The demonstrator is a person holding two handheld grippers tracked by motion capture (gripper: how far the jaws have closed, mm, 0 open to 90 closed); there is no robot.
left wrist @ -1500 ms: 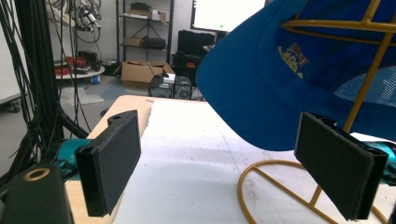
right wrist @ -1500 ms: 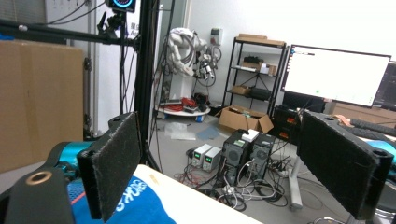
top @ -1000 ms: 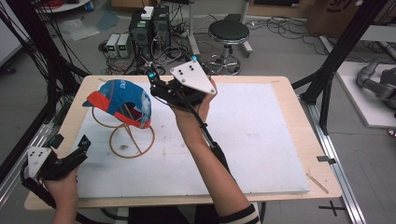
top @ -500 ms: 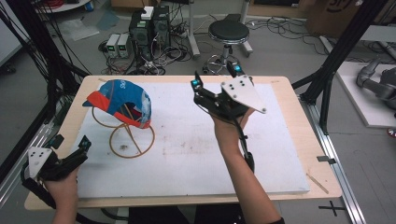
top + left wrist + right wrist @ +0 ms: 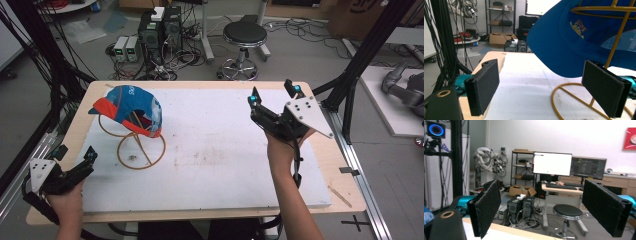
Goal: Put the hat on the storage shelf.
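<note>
**Cap on stand: placement judged complete**

The blue cap (image 5: 131,107) is seated on the yellow wire stand (image 5: 140,145) at the far left of the desk (image 5: 210,150); no contact with either tool is observed. The left tool (image 5: 75,160) is held at the near left corner, jaws wide and empty, just beside the stand; the right tool (image 5: 272,97) is raised at the far right, jaws wide and empty, well apart from the cap. Only retraction of the tools is judged outstanding.
</note>
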